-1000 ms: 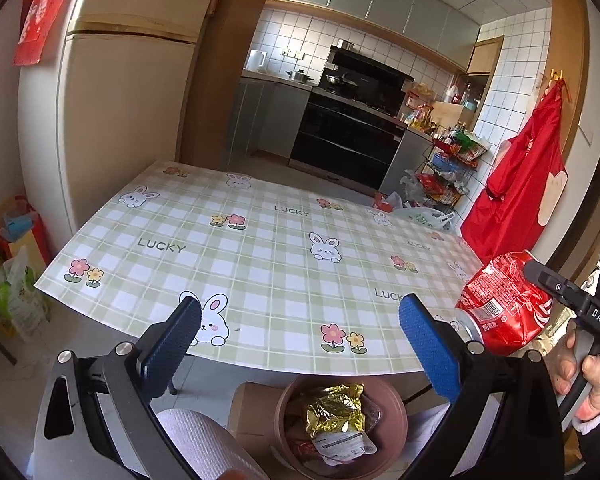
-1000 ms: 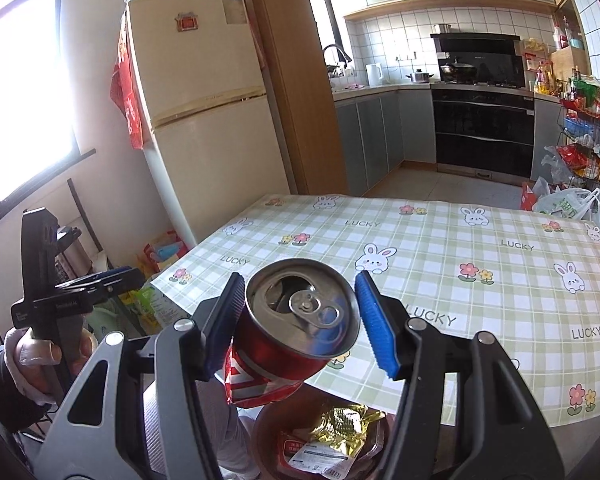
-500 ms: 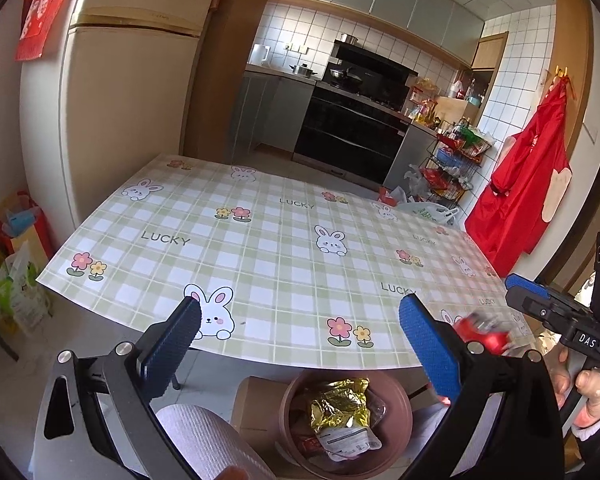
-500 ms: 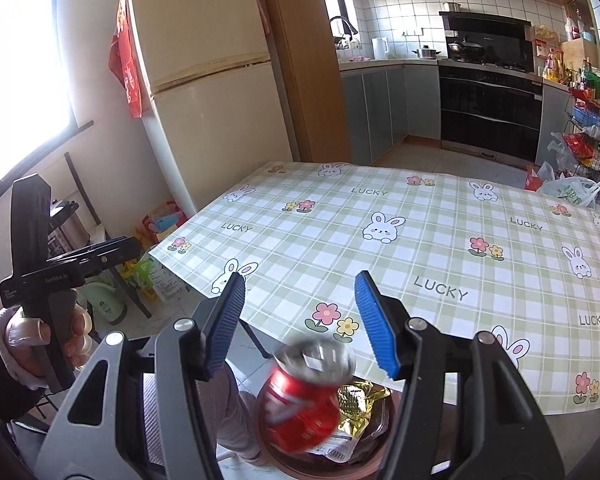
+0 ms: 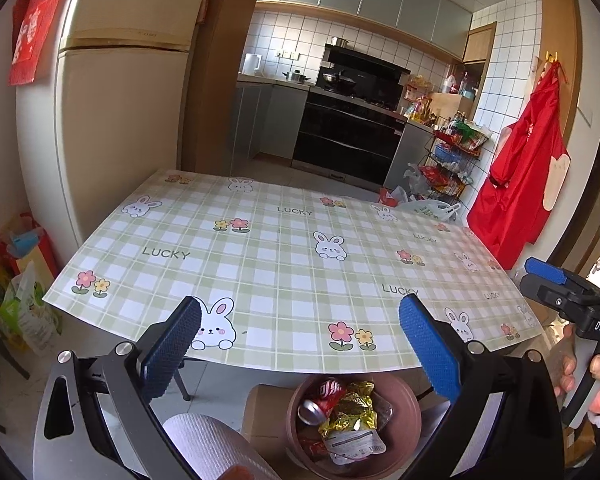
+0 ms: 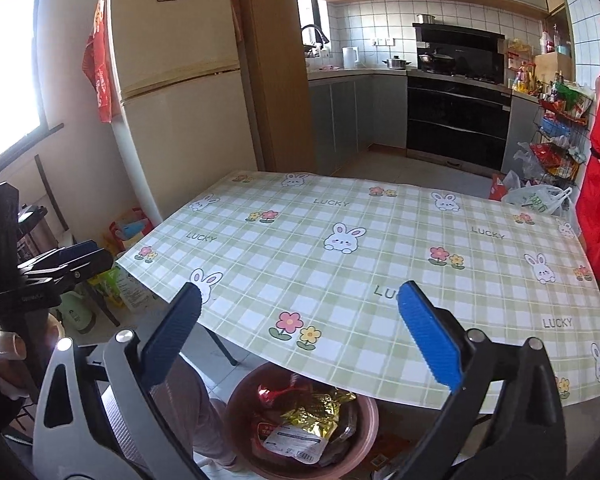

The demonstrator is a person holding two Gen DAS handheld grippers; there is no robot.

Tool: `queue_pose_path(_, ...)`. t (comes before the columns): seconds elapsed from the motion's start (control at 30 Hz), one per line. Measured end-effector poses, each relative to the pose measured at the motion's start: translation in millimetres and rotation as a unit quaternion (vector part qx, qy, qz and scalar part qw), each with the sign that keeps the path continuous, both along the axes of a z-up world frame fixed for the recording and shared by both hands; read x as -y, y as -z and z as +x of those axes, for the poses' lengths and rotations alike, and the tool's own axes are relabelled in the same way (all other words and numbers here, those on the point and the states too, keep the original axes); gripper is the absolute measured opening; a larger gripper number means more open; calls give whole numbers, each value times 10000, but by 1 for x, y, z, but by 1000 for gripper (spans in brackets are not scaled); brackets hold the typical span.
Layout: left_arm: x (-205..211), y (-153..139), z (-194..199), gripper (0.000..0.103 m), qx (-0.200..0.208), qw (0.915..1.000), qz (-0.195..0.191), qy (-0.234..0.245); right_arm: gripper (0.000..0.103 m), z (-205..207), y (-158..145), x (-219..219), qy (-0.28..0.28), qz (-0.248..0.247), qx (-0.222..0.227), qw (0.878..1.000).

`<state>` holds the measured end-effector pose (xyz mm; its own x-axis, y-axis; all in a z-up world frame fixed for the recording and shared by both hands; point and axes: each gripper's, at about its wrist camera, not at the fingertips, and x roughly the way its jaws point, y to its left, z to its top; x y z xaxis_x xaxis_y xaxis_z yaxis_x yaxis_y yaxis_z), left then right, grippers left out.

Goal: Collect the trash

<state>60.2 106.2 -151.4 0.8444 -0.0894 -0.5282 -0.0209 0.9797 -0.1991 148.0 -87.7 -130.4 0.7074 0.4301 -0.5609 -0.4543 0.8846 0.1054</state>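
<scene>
Both my left gripper (image 5: 300, 346) and right gripper (image 6: 300, 330) hang spread and empty over the table's (image 5: 284, 280) near edge, low in frame, because the red can (image 5: 322, 398) lies among wrappers in the pink bin (image 5: 414, 416) beneath.

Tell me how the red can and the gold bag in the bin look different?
The red can is round, smooth metal with a silver top; the gold bag is flat, crinkly foil. The red can lies on its side at the bin's left edge; the gold bag sits crumpled in the middle. Both are shiny trash inside the same bin.
</scene>
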Motion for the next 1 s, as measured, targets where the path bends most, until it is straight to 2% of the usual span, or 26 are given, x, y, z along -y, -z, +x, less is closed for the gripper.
queue_pose_path(0.27, 15, -43, 10, 97, 289, 9989, 360, 22, 97, -8, -39, 21, 526, -241, 352, 9977)
queue_pose_path(0.43, 39, -77, 15, 97, 609, 9945, 771, 359, 97, -14, -67, 39, 938, -364, 611, 9931)
queue_pose_path(0.57, 61, -101, 16, 97, 877, 9893, 1013, 569, 97, -19, -85, 53, 1136, -283, 751, 9903)
queue_pose_path(0.77, 84, -123, 15, 97, 1093, 9851, 995, 877, 97, -26, -97, 64, 1335, -332, 899, 9864)
queue_pose_path(1.0, 99, -127, 17, 97, 1099, 9834, 1019, 1019, 97, -28, -98, 70, 1411, -331, 908, 9853)
